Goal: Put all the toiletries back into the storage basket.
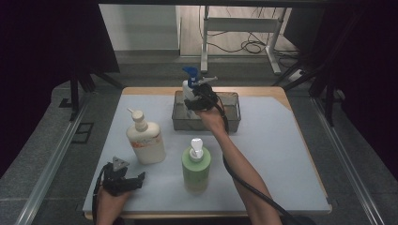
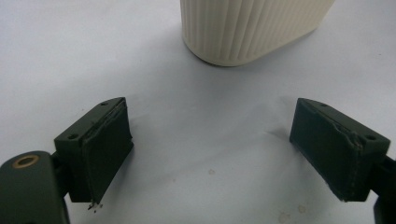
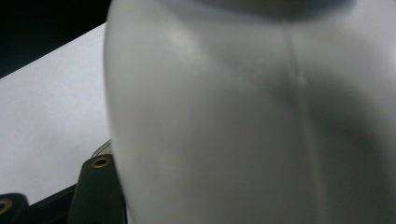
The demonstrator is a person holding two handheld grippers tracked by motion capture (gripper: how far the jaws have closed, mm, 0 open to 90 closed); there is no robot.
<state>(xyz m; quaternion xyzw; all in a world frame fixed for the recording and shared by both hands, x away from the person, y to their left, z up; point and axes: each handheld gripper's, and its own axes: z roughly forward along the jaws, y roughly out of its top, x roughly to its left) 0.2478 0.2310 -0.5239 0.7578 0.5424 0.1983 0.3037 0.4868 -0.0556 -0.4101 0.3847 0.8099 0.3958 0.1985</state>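
Nearest us, our left gripper (image 1: 133, 180) rests low on the mat (image 1: 281, 154) at the front left corner, jaws spread wide w/ nothing between them. In the left gripper view its pads (image 2: 105, 151) frame bare mat, and the ribbed base of the cream bottle (image 2: 247, 28) stands just ahead, apart from them. It's idle for now.

Mid-table: cream bottle (image 1: 146, 140) at left, green bottle (image 1: 196, 168) beside it to the right, both upright w/ pump tops, neither touched.

Far side: our right gripper (image 1: 199, 101) is stretched out over the mesh basket (image 1: 230, 119) at the back of the mat, closed on the white spray bottle (image 1: 189, 91) w/ the blue trigger head. The right gripper view has the white body (image 3: 243, 130) pressed right up against the jaws, about half-width, so we read it as a firm grip. Whether the bottle's base sits on the basket floor or hangs just above it, can't tell.

We judge the step as placing the spray bottle in the basket, approx. at set-down. Next move needs: bottle kept upright, base settled flat, then jaws opened and the hand drawn back w/o knocking the trigger head or basket wall. Then prob. the green or cream bottle.
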